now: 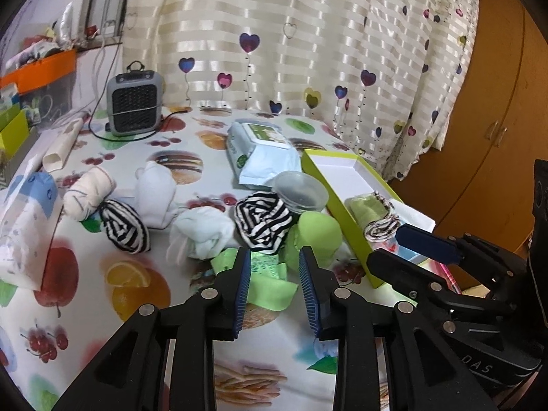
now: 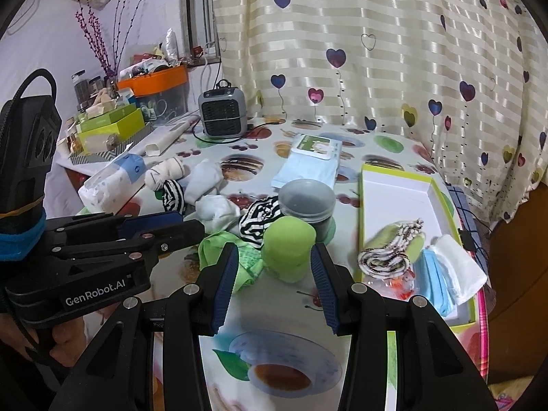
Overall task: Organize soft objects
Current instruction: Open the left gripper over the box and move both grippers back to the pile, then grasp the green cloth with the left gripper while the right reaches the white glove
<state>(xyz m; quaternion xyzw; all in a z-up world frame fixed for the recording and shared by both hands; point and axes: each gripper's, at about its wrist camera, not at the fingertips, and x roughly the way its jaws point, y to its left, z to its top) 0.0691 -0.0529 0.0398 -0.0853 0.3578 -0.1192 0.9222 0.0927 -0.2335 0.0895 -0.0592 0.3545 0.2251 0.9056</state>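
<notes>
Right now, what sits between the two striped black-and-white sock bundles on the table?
In the left wrist view, a crumpled white sock lies between the left striped bundle and the right striped bundle.

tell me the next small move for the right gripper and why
Probably ease the right gripper forward and shut on the green roll: its jaws stand open with the roll just ahead between the fingertips, untouched, and the green box beside it already holds folded cloths.

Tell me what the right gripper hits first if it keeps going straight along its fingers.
Most likely the rolled green cloth: it sits dead centre just beyond the open right gripper. The lidded grey container stands right behind it. Depth is hard to judge here.
</notes>
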